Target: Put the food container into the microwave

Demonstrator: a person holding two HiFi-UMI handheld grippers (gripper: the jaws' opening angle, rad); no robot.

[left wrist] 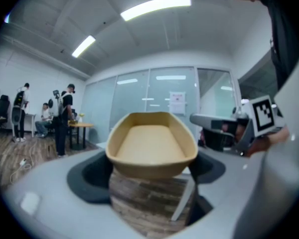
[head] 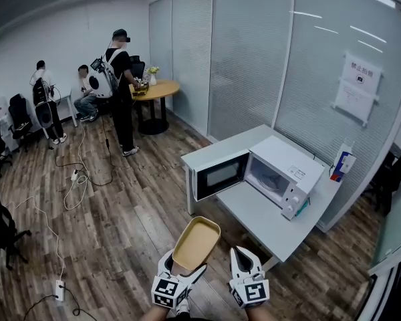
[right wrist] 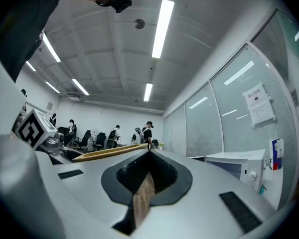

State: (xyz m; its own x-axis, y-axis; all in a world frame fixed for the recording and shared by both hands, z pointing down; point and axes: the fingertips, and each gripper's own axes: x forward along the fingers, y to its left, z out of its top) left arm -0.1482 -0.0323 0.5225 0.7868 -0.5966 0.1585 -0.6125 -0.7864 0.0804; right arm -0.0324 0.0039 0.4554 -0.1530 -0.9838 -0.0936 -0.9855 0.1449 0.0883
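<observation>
My left gripper point(head: 184, 267) is shut on the near end of a tan, oval, empty food container point(head: 196, 243), which it holds up over the wooden floor. In the left gripper view the food container point(left wrist: 152, 143) fills the space between the wide-set jaws. To its right, my right gripper point(head: 244, 259) is shut with nothing in it, its tips meeting in the right gripper view point(right wrist: 149, 153). Ahead and to the right, the white microwave point(head: 281, 172) stands on a white table point(head: 260, 212) with its door point(head: 219, 174) swung open to the left.
A blue carton point(head: 343, 164) stands behind the microwave against the glass partition point(head: 247, 52). Cables point(head: 77, 179) and a power strip point(head: 59, 290) lie on the floor at left. Three people and a round wooden table point(head: 154, 91) are at the far back, with office chairs point(head: 0, 139) along the left.
</observation>
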